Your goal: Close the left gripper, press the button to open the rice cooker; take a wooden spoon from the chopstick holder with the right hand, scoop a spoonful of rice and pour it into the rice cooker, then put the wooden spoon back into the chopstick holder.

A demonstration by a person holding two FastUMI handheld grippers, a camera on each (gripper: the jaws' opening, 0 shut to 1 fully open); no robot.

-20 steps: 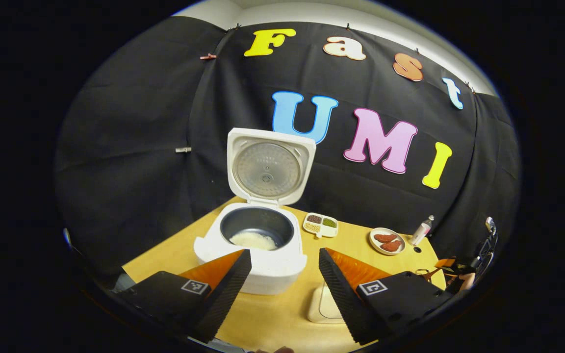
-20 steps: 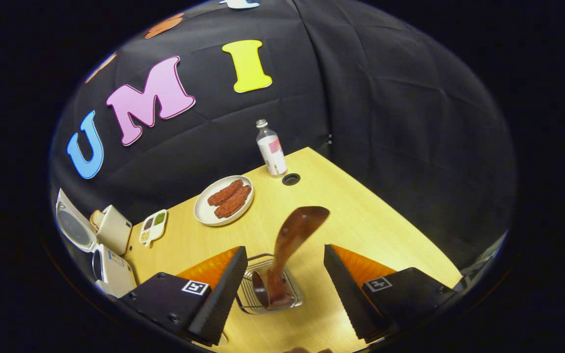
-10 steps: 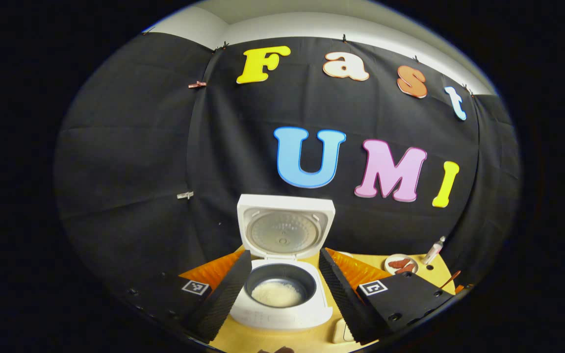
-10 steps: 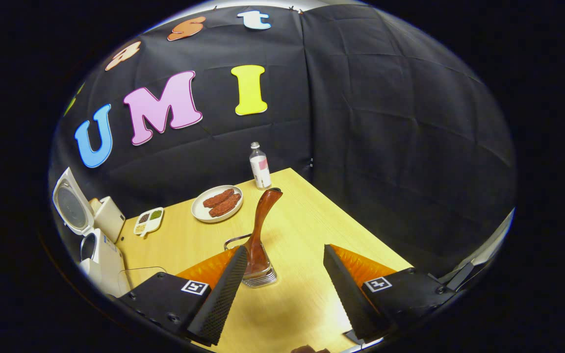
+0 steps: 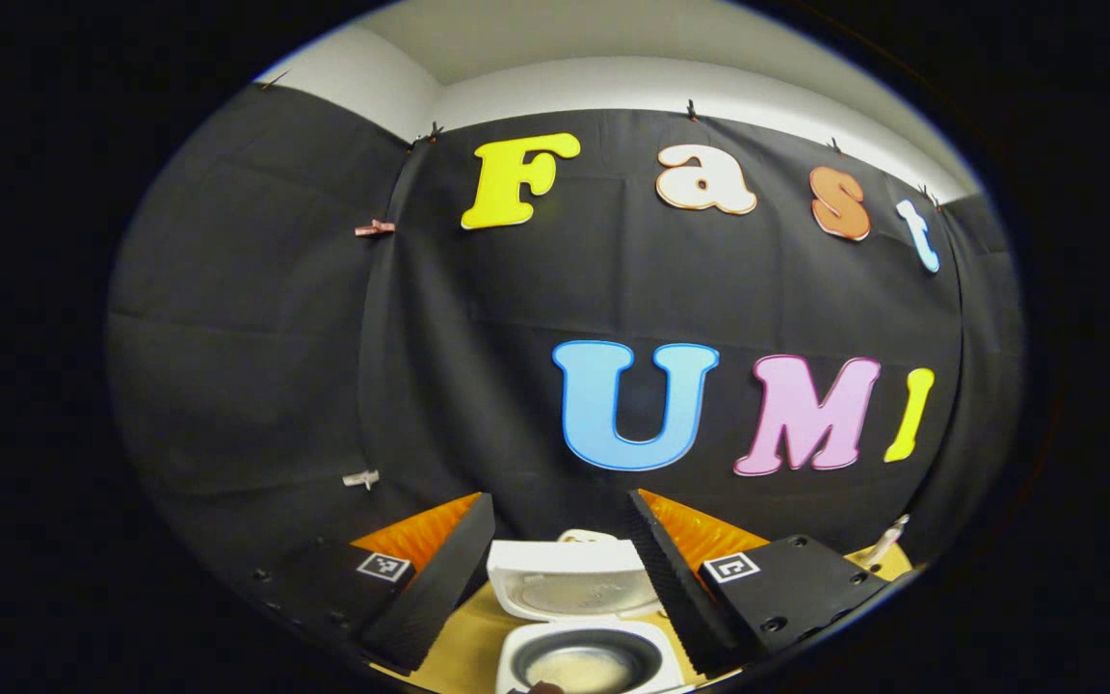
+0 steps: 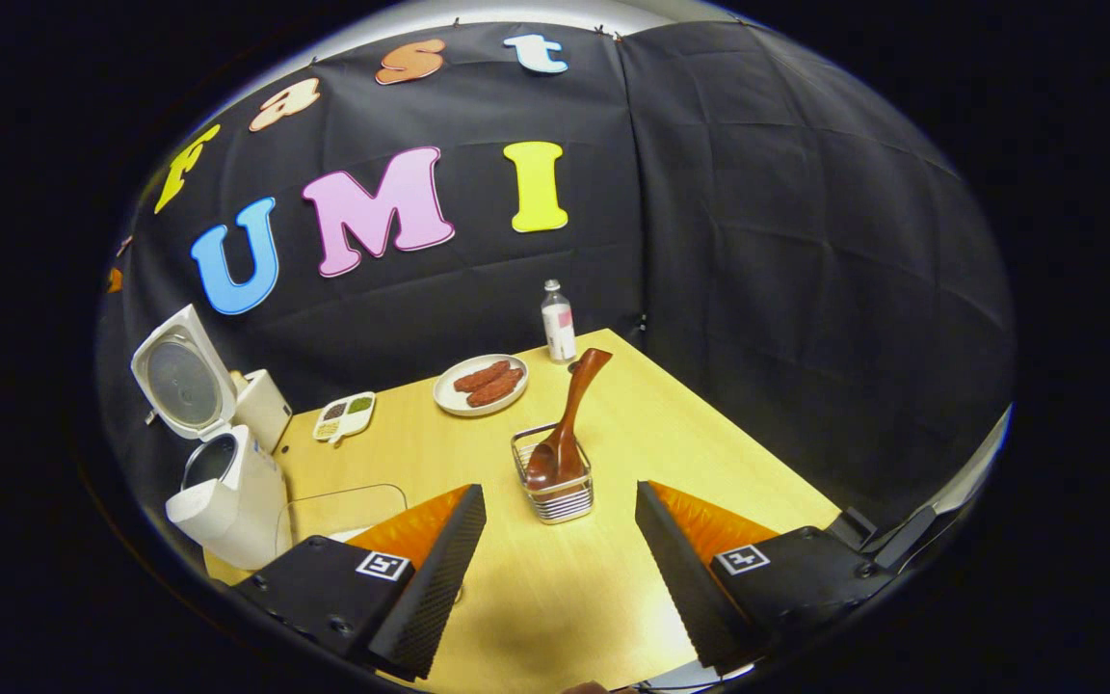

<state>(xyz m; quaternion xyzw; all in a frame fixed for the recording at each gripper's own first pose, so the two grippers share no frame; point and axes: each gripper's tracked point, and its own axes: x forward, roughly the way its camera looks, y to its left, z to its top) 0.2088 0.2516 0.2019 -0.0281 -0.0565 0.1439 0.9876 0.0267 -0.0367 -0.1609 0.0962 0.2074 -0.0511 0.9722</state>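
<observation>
One wooden spoon [image 6: 567,420] is seen standing bowl-down in the wire chopstick holder [image 6: 553,487] on the worktop [image 6: 709,453], its long axis leaning so the handle points up and away. It is judged light, stiff and smooth, best pinched mid-handle. Both the right gripper [image 6: 559,569] and the left gripper [image 5: 560,576] are spread, grasping nothing. The rice cooker [image 6: 218,463] is left with its lid raised.

The left gripper view looks almost level at the booth's wall, with the open rice cooker [image 5: 579,617] close under it at the bottom edge. The right gripper view looks down across the bench [image 6: 690,443] from farther back, facing its far corner. Both take in the rice cooker [image 6: 218,463] and the wall.
</observation>
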